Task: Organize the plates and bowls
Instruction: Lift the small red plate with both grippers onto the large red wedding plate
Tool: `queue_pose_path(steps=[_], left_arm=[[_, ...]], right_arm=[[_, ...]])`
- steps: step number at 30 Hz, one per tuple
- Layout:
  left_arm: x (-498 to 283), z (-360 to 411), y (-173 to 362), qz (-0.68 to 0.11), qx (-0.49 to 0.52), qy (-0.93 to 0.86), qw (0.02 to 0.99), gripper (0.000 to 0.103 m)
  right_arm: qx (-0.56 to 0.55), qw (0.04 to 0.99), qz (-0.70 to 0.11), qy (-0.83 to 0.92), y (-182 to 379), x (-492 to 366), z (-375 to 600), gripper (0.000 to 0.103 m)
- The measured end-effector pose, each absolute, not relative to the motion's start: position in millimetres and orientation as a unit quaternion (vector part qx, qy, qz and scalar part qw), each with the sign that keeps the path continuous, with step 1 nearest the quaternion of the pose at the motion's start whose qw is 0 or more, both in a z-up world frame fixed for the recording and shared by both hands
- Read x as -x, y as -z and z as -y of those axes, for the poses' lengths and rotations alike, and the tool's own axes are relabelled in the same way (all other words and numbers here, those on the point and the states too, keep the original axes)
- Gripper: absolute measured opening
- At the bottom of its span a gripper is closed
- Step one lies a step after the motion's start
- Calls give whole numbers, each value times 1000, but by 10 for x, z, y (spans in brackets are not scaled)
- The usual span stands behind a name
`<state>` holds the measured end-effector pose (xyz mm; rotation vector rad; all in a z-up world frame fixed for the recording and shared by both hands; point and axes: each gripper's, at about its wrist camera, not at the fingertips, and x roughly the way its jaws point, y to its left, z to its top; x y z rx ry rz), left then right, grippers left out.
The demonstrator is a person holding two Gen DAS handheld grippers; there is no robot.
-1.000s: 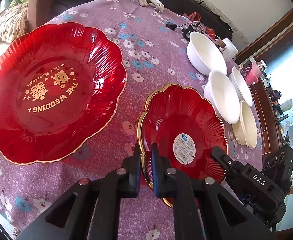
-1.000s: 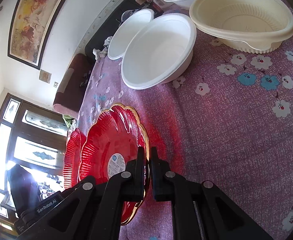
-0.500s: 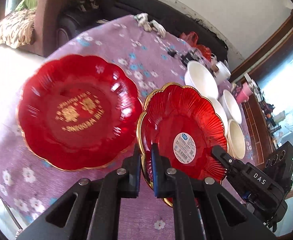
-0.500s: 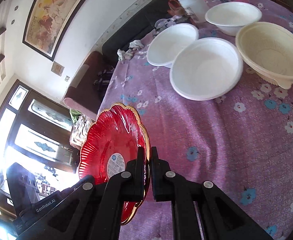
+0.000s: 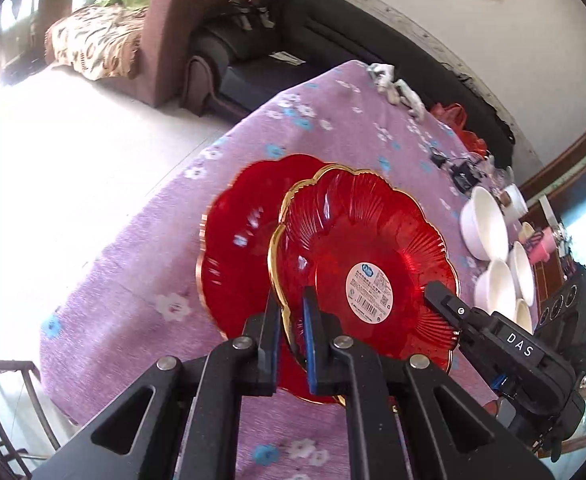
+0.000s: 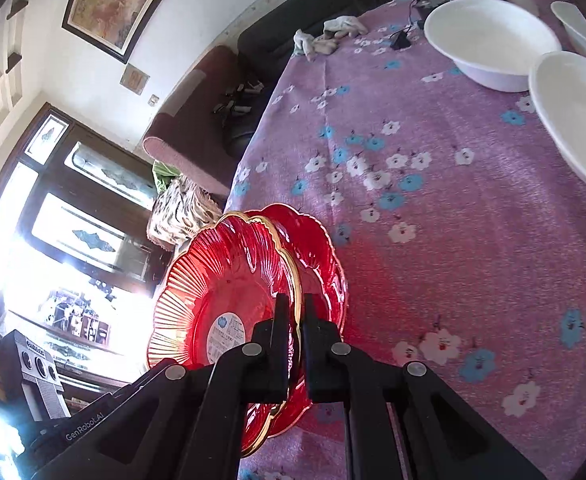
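A small red gold-rimmed plate (image 5: 365,252) with a white sticker is held in the air between both grippers. My left gripper (image 5: 292,316) is shut on its near rim. My right gripper (image 6: 297,320) is shut on the opposite rim of the small plate (image 6: 229,280); it also shows in the left wrist view (image 5: 473,320). A larger red plate (image 5: 237,240) lies on the purple flowered tablecloth (image 5: 141,264) below and partly behind the small plate, and shows in the right wrist view (image 6: 325,256). Its middle is hidden.
White bowls (image 5: 487,228) and a cream bowl (image 5: 523,314) stand in a row at the right of the table; two white bowls show in the right wrist view (image 6: 489,40). Cables and a charger (image 6: 401,40), a rag (image 5: 393,84). Sofa and armchair (image 5: 165,32) beyond the table edge.
Both grippers have lifted the small plate higher and carried it left, so it now overlaps the large red plate. The table looks farther away.
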<state>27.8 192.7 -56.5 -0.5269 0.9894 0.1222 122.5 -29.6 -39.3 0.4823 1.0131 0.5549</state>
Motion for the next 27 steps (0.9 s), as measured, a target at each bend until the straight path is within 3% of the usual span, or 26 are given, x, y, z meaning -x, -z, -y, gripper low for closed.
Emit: queue_pose_path(steps=[13, 22, 25, 27], left_arm=[[-437, -2066, 822, -503, 237, -86, 827, 11], [-438, -1849, 785, -510, 131, -121, 842, 16], [-470, -1768, 804, -521, 96, -119, 840, 21], [-537, -1688, 837, -544, 79, -88, 831, 34]], right_arm=[[-190, 802, -506, -253, 656, -1447, -56, 7], [-98, 842, -478, -229, 607, -1358, -275, 13], [-72, 855, -465, -218, 592, -1353, -324, 14], [-62, 860, -459, -213, 585, -1365, -335, 14]])
